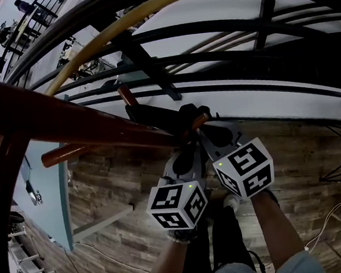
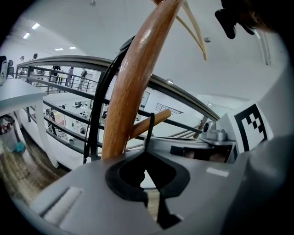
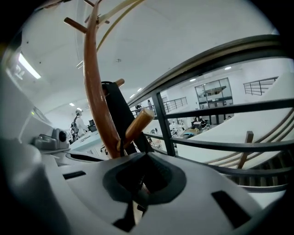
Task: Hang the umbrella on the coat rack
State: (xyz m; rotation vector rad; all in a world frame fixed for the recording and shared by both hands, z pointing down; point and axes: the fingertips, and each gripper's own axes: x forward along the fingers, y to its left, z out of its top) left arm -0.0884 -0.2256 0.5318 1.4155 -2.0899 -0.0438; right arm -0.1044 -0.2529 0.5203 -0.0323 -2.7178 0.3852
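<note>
On our left gripper (image 2: 147,160) the jaws pinch the thin black strap (image 2: 150,131) that runs up to the peg (image 2: 161,115). On our right gripper (image 3: 143,158) the jaws are pressed together, just under that peg. The umbrella (image 3: 115,110) is beside the coat rack (image 3: 94,92). We should push the loop well onto the peg before letting go — both arms reach up, side by side.

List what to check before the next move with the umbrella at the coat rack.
1. Left tool shut on the black strap: ok.
2. Black strap looped over the peg: cannot tell.
3. Right tool has its jaws together: ok. What they pinch: cannot tell.
4. Umbrella close beside the coat rack pole: ok.
</note>
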